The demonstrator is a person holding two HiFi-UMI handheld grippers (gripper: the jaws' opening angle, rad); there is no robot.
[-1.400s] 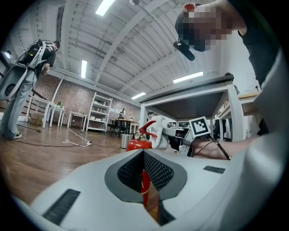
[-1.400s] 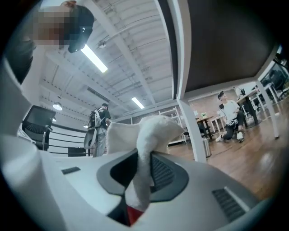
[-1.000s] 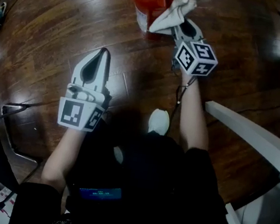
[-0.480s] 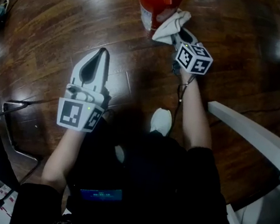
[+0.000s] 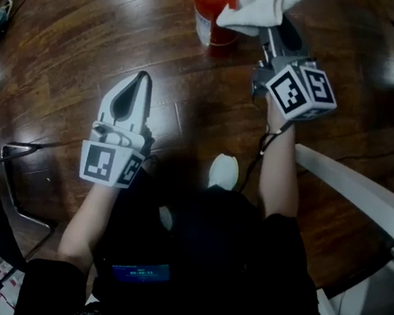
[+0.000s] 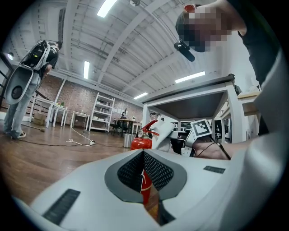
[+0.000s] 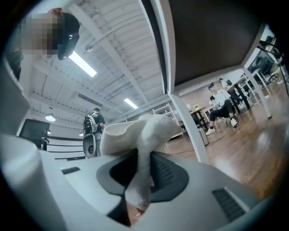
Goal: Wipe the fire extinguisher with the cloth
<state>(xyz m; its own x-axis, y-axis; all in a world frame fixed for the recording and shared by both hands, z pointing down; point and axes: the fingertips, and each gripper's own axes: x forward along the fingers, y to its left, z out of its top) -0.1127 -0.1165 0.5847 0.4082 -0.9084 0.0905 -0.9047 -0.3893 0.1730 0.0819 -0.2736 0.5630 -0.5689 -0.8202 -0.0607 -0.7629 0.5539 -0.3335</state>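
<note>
Head view: open floor around fire extinguisher, left gripper closed empty, well back. Right gripper view: right gripper pinching cloth.

Dark, glossy plank floor with glare patches. White table on white legs, underside dark. White ribbed ceiling, lit strip lights. Brick wall far back, with white shelving unit and small white tables in front. Loose cable on floor.

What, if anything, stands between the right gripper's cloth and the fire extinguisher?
Nothing visible. The right gripper holds the cloth close beside the top of the fire extinguisher, with no object between them.
</note>
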